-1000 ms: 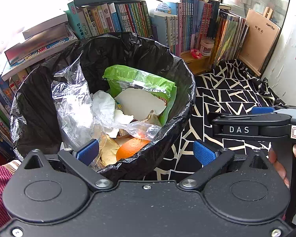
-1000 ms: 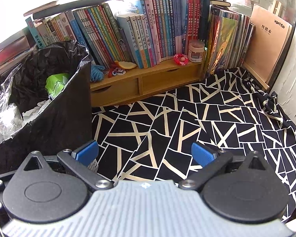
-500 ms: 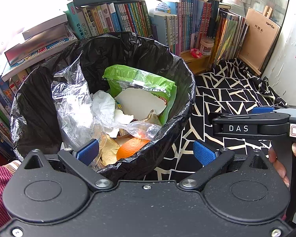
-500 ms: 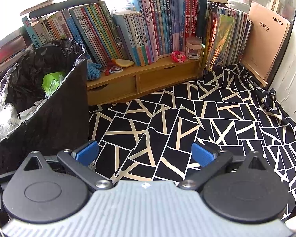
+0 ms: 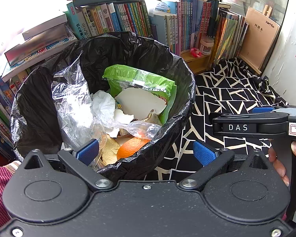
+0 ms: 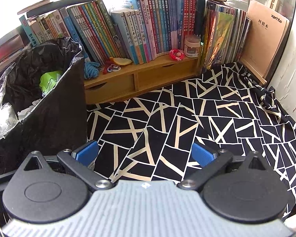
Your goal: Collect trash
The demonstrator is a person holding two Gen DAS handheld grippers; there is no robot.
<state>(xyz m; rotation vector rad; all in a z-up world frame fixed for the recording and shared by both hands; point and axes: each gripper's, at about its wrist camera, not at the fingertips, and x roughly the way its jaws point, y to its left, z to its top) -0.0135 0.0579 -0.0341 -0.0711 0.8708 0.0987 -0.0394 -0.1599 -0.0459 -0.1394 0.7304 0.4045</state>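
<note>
Left gripper [image 5: 146, 154] over trash-filled bin [image 5: 179, 75]

"DAS" – right gripper [image 5: 248, 127] body; "xprinte" – brown notebook [image 6: 266, 39] cover.

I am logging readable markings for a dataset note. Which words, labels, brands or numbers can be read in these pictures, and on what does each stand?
"DAS": white letters on the black side of the right gripper.
"7-1", cut off by the frame edge: white tag on that gripper.
"xprinte": tan cardboard-covered notebook leaning against the wall.
Chinese characters on that notebook and on the row of upright book spines: printed, not reliably readable here.
Green snack bag in the black-lined bin: print blurred.
</note>
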